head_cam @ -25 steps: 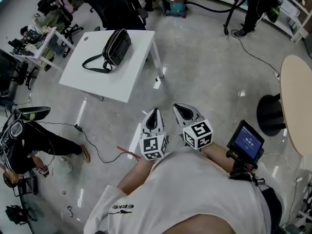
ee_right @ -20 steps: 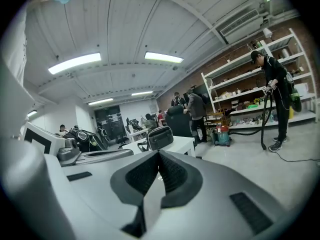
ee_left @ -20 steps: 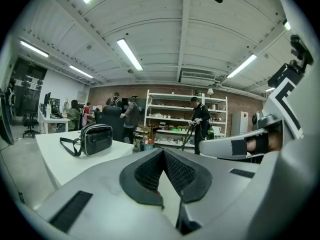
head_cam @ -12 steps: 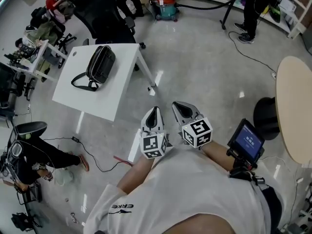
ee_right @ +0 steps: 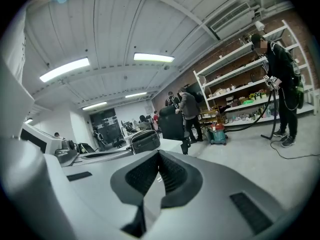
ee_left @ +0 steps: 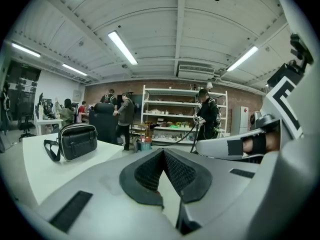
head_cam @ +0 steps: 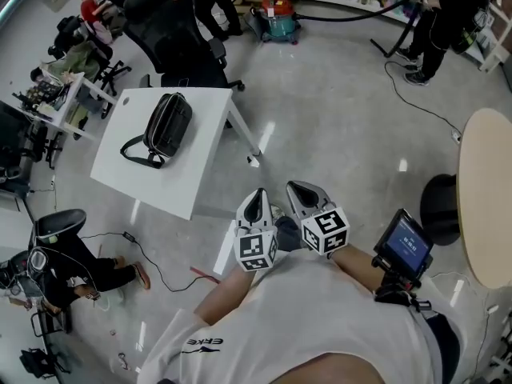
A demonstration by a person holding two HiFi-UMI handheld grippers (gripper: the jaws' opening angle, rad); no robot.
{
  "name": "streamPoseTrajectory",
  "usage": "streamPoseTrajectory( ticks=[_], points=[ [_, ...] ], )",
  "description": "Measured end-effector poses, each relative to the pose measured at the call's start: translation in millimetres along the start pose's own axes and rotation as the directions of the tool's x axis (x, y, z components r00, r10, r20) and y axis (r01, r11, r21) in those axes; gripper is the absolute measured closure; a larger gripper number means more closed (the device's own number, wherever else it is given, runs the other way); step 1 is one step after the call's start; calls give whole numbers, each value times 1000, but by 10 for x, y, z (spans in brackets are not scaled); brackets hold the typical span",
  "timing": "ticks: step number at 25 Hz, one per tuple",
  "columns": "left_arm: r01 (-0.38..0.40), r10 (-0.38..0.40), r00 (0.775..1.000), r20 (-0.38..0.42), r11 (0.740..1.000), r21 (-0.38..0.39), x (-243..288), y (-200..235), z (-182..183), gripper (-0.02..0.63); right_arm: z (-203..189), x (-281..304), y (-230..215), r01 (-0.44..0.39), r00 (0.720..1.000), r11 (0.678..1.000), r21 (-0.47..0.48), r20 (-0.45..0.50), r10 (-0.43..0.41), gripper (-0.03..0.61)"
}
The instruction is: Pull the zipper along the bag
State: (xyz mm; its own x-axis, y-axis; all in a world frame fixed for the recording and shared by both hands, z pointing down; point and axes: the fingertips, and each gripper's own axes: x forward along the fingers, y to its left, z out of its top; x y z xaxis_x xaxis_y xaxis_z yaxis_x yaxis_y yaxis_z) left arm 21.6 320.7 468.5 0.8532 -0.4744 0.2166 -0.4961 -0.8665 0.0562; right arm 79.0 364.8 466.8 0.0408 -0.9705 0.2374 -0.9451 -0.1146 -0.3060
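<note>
A black leather shoulder bag [head_cam: 166, 125] lies on its side on the square white table [head_cam: 196, 166], its strap looped toward the table's near edge; its contents cannot be seen. Well short of the table, the left gripper [head_cam: 258, 195] and right gripper [head_cam: 299, 189] hang side by side, jaws pressed together on nothing.

Glossy grey concrete floor [head_cam: 336, 110] around white square table [head_cam: 160, 184]; black office chair [head_cam: 172, 42] just behind table; round beige tabletop [head_cam: 488, 190] well right; white metal shelving [ee_left: 175, 115] beyond, against red brick wall [ee_left: 170, 84]; fluorescent strip lights [ee_left: 122, 48] overhead.
</note>
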Motion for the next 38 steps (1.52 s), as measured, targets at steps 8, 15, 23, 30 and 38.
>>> streamPoseTrajectory(
  ticks=[8,15,23,30,38],
  points=[
    [-6,6,1000,7,1000,-14,539,329,120,611,181,521,-252,12,1000,1000,1,-15,-12,574],
    [-53,54,998,22,998,-35,1129,946,346,611,469,1316,-392,-22,999,1000,-19,-37,21,574],
    [-157,159,986,49,986,-51,1460,1878,574,611,743,2320,-214,-109,993,993,-45,-51,107,574],
    [-273,276,961,31,959,-78,1456,2551,514,611,704,2960,15,-189,978,981,-40,-92,185,574],
    [-397,401,916,10,910,-117,1349,3040,465,611,708,3451,230,-281,951,959,-39,-143,273,574]
  ],
)
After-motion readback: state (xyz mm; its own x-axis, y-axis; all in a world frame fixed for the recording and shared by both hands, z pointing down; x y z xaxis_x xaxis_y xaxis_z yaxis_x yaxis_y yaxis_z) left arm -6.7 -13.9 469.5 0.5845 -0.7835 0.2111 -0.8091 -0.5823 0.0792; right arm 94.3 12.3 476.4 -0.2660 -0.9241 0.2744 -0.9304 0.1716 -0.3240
